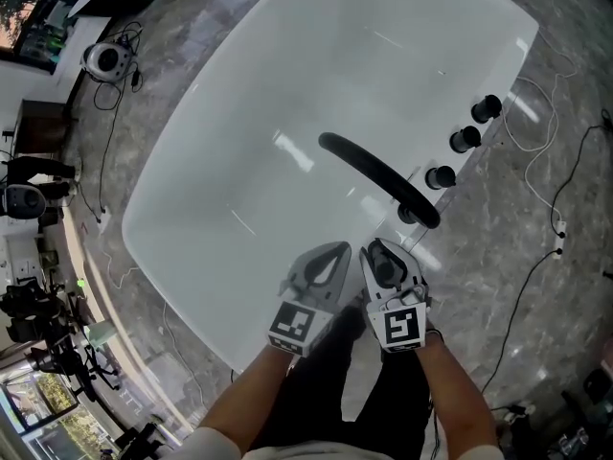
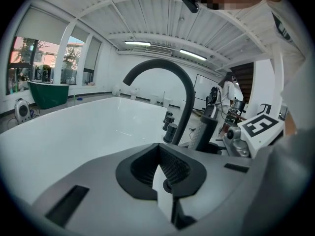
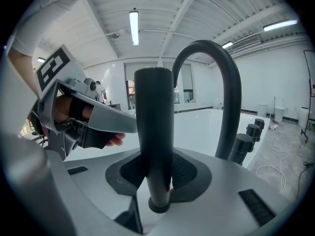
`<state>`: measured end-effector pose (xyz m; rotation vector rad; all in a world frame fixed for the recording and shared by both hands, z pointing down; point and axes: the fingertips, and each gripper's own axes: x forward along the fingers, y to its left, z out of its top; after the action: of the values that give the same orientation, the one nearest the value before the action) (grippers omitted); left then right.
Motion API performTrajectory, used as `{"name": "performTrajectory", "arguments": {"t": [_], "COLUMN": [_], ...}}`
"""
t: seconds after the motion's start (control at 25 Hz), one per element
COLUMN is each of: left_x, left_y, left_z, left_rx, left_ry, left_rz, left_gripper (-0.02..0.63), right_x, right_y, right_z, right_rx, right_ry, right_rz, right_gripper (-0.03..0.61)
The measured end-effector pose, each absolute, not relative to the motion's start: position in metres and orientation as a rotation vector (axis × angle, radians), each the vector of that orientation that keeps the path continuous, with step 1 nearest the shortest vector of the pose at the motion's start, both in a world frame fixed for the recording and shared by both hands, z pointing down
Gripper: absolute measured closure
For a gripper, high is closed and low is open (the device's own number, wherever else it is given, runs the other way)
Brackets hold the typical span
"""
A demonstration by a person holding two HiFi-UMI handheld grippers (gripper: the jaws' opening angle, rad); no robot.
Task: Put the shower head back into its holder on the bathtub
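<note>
Nearest me, my left gripper (image 2: 165, 173) is pressed shut on nothing. Just right of it, my right gripper (image 3: 156, 178) clamps the shower head (image 3: 153, 122) upright over the near rim of the bathtub (image 1: 220, 161). I judge this to be the lowering step. Next it must go straight down into its holder, which I can't make out, just short of the arched spout (image 1: 378, 175).

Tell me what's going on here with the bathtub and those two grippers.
A person leans over the rim of the white bathtub with a gripper in each hand. The right gripper is closed on the dark shower head, holding it upright beside the arched black spout and three black knobs. The left gripper is shut and empty, right alongside. Whether the shower head sits in its holder yet can't be seen.
</note>
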<state>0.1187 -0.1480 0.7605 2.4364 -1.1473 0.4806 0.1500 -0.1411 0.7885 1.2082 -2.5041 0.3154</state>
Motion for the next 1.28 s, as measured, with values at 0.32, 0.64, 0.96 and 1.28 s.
{"name": "performTrajectory", "arguments": {"t": [0.32, 0.64, 0.96, 1.28], "left_x": [0.123, 0.121, 0.118, 0.116], "left_y": [-0.144, -0.140, -0.134, -0.130], "left_z": [0.767, 0.766, 0.762, 0.759], "left_rx": [2.430, 2.411, 2.402, 2.399], "left_ry": [-1.128, -1.129, -1.134, -1.138], "left_rz": [0.493, 0.495, 0.500, 0.504], "left_gripper": [0.609, 0.609, 0.609, 0.609], "right_x": [0.139, 0.142, 0.136, 0.141], "right_y": [-0.142, -0.139, -0.135, -0.130], "right_z": [0.792, 0.794, 0.798, 0.794], "right_rx": [1.150, 1.150, 1.064, 1.038], "right_ry": [-2.481, -2.454, -2.445, -2.431], "right_rz": [0.297, 0.323, 0.330, 0.324], "right_gripper": [0.457, 0.457, 0.456, 0.403]}}
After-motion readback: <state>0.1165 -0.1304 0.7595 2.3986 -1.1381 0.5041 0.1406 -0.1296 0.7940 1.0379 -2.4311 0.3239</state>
